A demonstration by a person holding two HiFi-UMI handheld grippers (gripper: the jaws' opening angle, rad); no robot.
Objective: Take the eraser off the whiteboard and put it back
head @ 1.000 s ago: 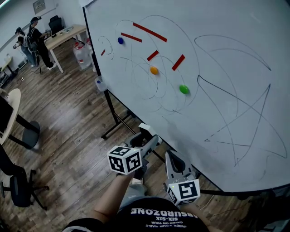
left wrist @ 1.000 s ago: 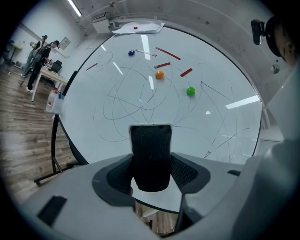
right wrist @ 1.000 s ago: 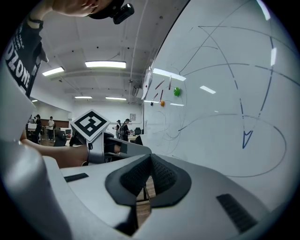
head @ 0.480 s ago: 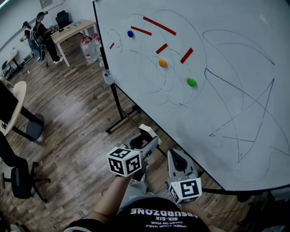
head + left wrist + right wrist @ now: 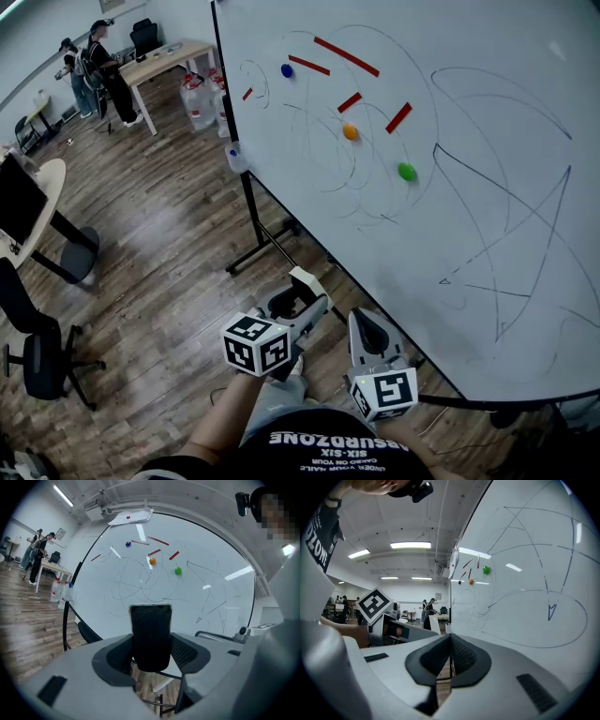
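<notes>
Far to the left of the whiteboard [image 5: 487,112], two people [image 5: 94,70] stand by a wooden desk [image 5: 173,54]. Large water bottles [image 5: 199,101] sit on the floor just off the whiteboard's left edge, and a small blue-capped bottle [image 5: 235,157] sits against the frame on that edge.

Your left claw [image 5: 292,302] is low, in front of the whiteboard's lower left part and apart from its surface. Its jaws stand wide around the eraser [image 5: 150,634], a black felt block with a white backing. The block is upright between the pads, and both pads press on its sides. So the eraser is off the whiteboard and in your left claw.

Up on the whiteboard's left part are a blue magnet [image 5: 287,70], red strips [image 5: 346,56], an orange magnet [image 5: 350,132] and a green magnet [image 5: 406,172], among thin scribbled lines.

Your right claw [image 5: 367,333] is just right of the left one, in front of the whiteboard's bottom edge. Its pads are closed flat against each other with nothing between them.
</notes>
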